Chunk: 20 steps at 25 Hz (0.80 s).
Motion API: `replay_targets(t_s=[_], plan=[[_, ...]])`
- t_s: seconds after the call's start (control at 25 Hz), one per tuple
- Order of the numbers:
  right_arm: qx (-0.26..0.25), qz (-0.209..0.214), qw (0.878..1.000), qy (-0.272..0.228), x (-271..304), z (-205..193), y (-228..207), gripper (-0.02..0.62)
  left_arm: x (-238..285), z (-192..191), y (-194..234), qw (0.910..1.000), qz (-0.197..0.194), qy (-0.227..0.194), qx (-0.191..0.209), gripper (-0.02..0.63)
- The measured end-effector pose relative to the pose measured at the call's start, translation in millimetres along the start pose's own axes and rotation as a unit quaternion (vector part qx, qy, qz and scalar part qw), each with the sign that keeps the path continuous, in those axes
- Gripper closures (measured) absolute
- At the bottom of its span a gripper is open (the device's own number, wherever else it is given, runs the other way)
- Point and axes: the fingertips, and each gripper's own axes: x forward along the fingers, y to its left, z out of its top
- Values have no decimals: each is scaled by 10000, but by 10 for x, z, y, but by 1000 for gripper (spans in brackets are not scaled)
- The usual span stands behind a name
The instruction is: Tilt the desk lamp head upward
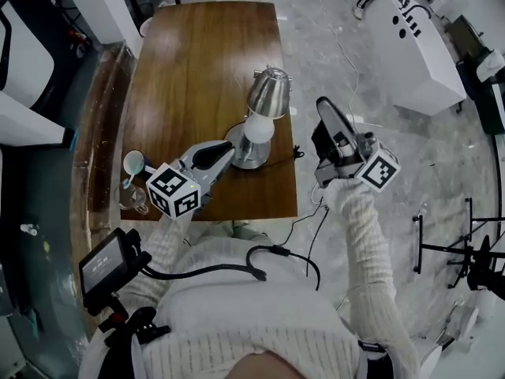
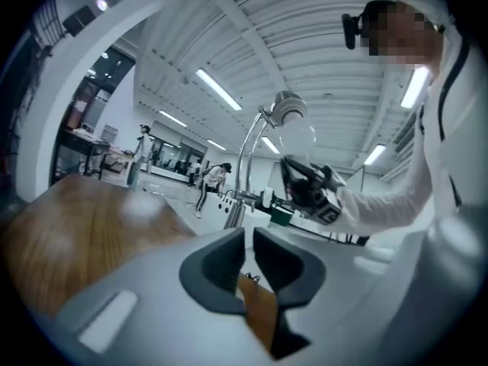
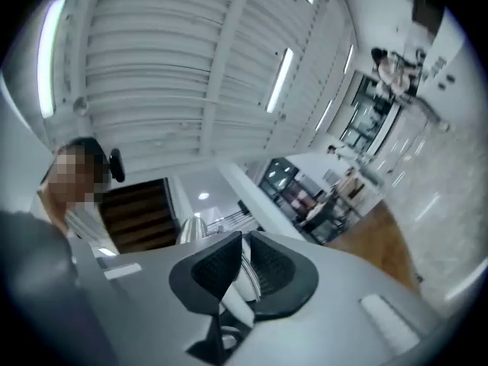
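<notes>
The desk lamp (image 1: 267, 93) stands near the front right corner of the wooden table (image 1: 189, 61), with a metal shade, a white bulb (image 1: 259, 129) below it and a round base (image 1: 251, 155). My left gripper (image 1: 229, 150) lies low beside the base, jaws drawn together with nothing between them. In the left gripper view my left gripper (image 2: 249, 239) shows only a thin slit, and the lamp head (image 2: 290, 111) rises ahead. My right gripper (image 1: 323, 105) hangs off the table's right edge, apart from the shade. In the right gripper view my right gripper (image 3: 242, 241) is shut and empty; the shade (image 3: 191, 229) peeks behind it.
A small cup (image 1: 134, 162) and a clear glass (image 1: 132, 200) sit at the table's front left corner. The lamp's cable (image 1: 304, 227) hangs off the front edge. A white counter (image 1: 414, 46) stands at upper right, a black stand (image 1: 465, 251) at right.
</notes>
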Motion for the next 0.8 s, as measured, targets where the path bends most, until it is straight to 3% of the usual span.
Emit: replay_targets(t_s=[0.04,0.12,0.24,0.32,0.44,0.56,0.8], plan=[[-323,-517,9981,-55,-134,-117,29,585,-34,-20,-10,9997,176,-7,-172,589],[-1135,-1482,9823,168,-327,-476,96,603,-72,-76,-49,9978,472,24,-459,598],[-2294,-2377,9383,1018,-381,-1098,191,607,-46,-215,-112,9936,905,396,-540,598],[-2608,-2522,9212,1409,-327,-1399,269,607,-7,-264,-193,9922,1026,567,-417,598],[-2517,-2478,9219,1589,-289,-1618,286,607,64,-286,-332,9930,1007,560,-243,598],[-2554,-2646,9147,1675,-332,-1713,209,607,74,-337,-369,9926,1105,490,-88,598],[-2407,-2605,9117,2071,-347,-1941,120,607,103,-420,-342,9918,1110,627,-123,598]])
